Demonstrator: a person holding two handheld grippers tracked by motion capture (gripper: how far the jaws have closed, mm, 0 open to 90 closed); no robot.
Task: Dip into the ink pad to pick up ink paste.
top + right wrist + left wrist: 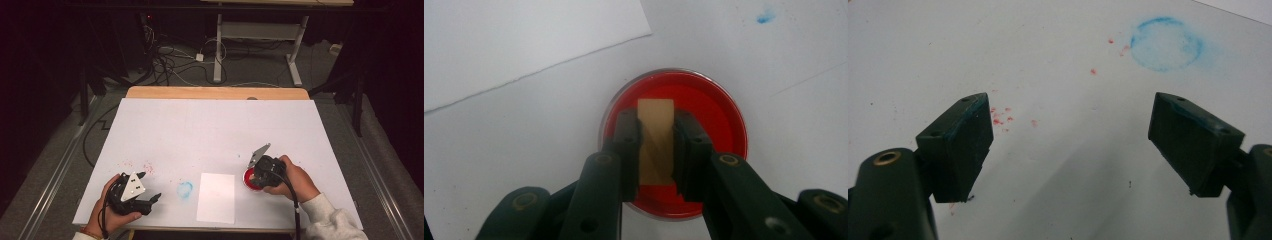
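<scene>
My right gripper [656,122] is shut on a small tan wooden block [655,145], held upright between the jaws. Directly beneath it sits a round clear dish of red ink [716,115]; whether the block touches the ink I cannot tell. In the high view the right gripper [259,176] points down over the red dish [248,182] at the front right of the table. My left gripper [151,186] rests low at the front left, open with nothing between its jaws [1070,145].
A white sheet of paper [216,197] lies at the front between the two hands, its corner close to the dish [524,40]. A faint blue ring stain [1166,44] and red specks [1000,120] mark the white tabletop [215,125]. Cables lie on the floor beyond.
</scene>
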